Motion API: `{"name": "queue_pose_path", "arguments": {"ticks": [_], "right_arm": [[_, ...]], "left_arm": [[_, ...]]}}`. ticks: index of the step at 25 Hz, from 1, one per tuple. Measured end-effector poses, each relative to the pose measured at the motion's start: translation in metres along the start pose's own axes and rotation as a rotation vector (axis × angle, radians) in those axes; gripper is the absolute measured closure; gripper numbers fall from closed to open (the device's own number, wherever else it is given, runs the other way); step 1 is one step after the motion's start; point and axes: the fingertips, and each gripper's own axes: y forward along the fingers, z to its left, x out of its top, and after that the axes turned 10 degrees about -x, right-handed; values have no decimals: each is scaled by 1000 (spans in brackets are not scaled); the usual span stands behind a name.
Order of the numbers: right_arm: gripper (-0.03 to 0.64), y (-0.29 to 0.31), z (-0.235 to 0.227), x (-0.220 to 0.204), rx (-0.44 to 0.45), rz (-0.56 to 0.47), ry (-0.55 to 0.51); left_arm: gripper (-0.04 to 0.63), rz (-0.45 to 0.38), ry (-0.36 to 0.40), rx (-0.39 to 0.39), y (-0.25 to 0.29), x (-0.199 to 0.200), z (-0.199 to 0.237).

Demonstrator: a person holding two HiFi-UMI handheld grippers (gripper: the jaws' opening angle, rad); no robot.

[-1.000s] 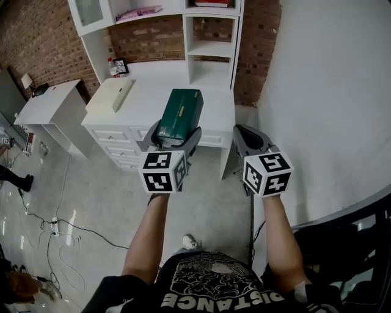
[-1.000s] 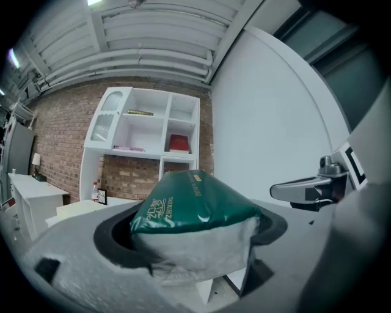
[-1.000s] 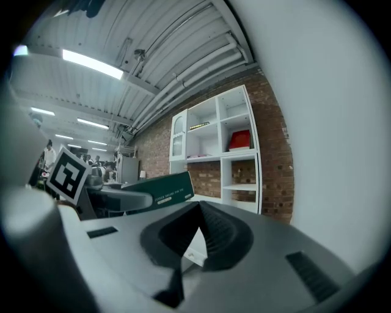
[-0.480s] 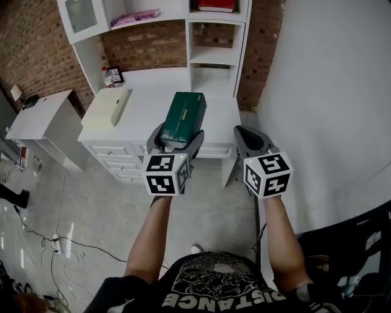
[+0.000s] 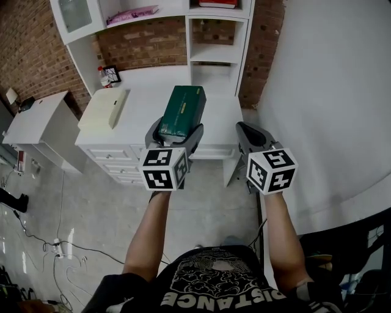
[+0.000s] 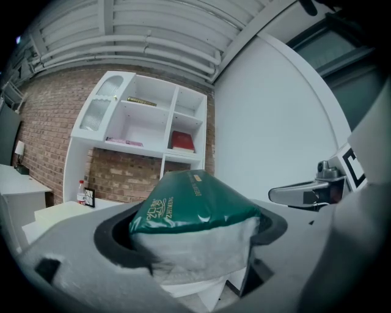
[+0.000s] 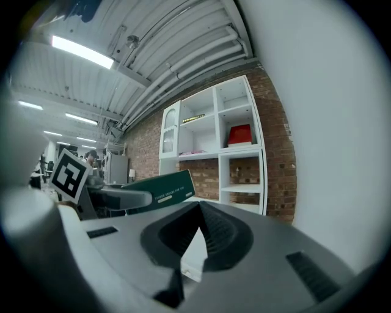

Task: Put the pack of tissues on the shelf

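Observation:
A dark green pack of tissues (image 5: 181, 110) is held over the white desk (image 5: 137, 107), pointing toward the shelf unit (image 5: 211, 58). My left gripper (image 5: 175, 136) is shut on its near end. In the left gripper view the pack (image 6: 190, 202) fills the space between the jaws, with the white shelves (image 6: 143, 125) behind it. My right gripper (image 5: 250, 136) hangs to the right of the pack, shut and holding nothing. In the right gripper view its jaws meet (image 7: 198, 211), and the pack (image 7: 160, 189) shows at the left.
A beige box (image 5: 104, 109) lies on the desk's left side, with a bottle and a small frame (image 5: 109, 74) behind it. A red book (image 5: 218, 3) and a pink item (image 5: 131, 12) lie on upper shelves. A white wall (image 5: 324, 92) stands close on the right, a low side table (image 5: 36, 119) at the left.
The desk and shelves have drawn nearer and shifted slightly in the head view. Both grippers keep their positions relative to each other, and the left one still holds the pack.

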Motion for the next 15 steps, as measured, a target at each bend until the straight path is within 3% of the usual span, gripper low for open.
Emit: {"name": "queue_pose_path", "arguments": {"ticks": [15], "right_arm": [[614, 84, -65, -11, 2, -33, 28]], "left_arm": [[133, 30, 30, 33, 91, -11, 46]]}}
